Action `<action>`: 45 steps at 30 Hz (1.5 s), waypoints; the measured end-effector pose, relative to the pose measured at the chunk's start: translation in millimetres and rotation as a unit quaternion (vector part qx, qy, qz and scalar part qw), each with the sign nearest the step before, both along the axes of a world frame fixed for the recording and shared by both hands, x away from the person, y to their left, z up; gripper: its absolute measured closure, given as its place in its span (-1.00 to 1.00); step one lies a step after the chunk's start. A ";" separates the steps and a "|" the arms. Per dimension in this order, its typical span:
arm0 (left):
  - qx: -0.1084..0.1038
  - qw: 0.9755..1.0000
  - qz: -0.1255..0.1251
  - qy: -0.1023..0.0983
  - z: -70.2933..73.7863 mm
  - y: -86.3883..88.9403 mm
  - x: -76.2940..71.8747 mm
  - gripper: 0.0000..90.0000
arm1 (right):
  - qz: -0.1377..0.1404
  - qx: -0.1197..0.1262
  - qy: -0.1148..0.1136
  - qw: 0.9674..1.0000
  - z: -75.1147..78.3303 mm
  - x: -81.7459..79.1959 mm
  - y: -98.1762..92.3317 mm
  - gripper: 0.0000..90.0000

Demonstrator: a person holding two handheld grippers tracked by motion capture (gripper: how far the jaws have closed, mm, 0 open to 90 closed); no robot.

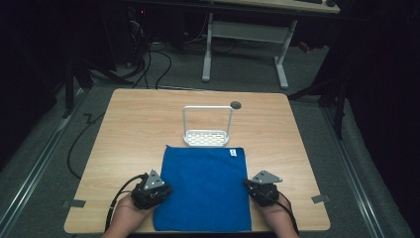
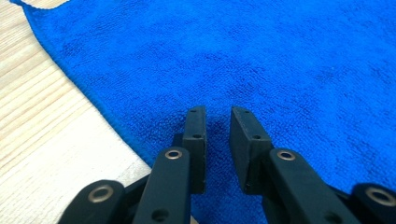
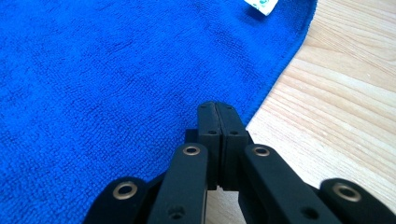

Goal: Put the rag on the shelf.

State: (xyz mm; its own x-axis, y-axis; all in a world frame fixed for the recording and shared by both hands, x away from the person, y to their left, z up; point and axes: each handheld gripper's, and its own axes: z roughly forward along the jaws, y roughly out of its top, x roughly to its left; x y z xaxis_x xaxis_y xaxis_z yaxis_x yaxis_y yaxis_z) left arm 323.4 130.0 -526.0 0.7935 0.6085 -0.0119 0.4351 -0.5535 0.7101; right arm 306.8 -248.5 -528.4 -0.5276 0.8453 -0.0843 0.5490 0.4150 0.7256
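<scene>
A blue cloth (image 1: 205, 188) lies flat on the wooden table (image 1: 133, 124), near its front edge. My left gripper (image 1: 167, 190) rests at the cloth's left edge and points inward. In the left gripper view its jaws (image 2: 218, 112) stand a little apart over the blue cloth (image 2: 280, 60), open, with nothing between them. My right gripper (image 1: 246, 183) is at the cloth's right edge. In the right gripper view it (image 3: 217, 106) is shut, pads pressed together just above the cloth's hem (image 3: 93, 70); I see no fabric pinched. A white label (image 3: 261, 5) marks the far right corner.
A white wire rack (image 1: 207, 138) with a tall hoop handle stands just beyond the cloth. A round hole (image 1: 236, 104) sits in the table behind it. Grey tape marks (image 1: 74, 203) (image 1: 320, 199) lie near the front corners. Cables and a white desk frame (image 1: 245, 47) are on the floor beyond.
</scene>
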 end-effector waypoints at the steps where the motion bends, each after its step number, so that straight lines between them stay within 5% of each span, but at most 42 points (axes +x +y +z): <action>1: -0.001 1.000 -0.001 0.000 0.0 -0.3 -0.7 0.71 | -0.001 -0.001 -0.001 1.000 0.0 0.0 -0.5 1.00; 19: -0.014 1.000 -0.014 0.023 2.0 -2.4 -22.6 0.60 | 0.008 0.001 0.008 1.000 1.8 -12.3 -7.9 0.93; 23: -0.036 0.999 0.014 -0.007 9.4 1.9 -19.3 0.59 | 0.010 0.017 -0.003 1.000 3.8 -10.7 -10.5 0.84; 26: -0.056 0.997 0.054 -0.029 14.6 4.6 -9.2 0.53 | 0.003 0.036 -0.009 0.999 6.0 -6.9 -15.0 0.81; 30: -0.046 0.994 0.088 -0.047 15.1 1.4 6.7 0.53 | -0.005 0.041 -0.010 0.999 4.9 -4.3 -16.8 0.78; 37: -0.030 0.991 0.123 -0.045 11.5 -4.7 32.6 0.52 | -0.002 0.038 -0.025 0.999 6.2 -4.6 -14.8 0.72; 45: -0.047 0.986 0.156 -0.046 11.4 -11.6 75.6 0.55 | -0.002 0.044 -0.026 0.999 6.7 -3.4 -14.9 0.67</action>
State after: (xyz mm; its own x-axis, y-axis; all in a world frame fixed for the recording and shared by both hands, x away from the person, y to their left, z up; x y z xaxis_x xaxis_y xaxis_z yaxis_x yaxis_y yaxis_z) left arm 399.0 118.5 -514.6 0.5684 0.8226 -0.0169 0.5053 -0.3328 0.7962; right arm 303.4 -263.4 -521.7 -0.5216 0.8524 -0.0379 0.5104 0.3473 0.7867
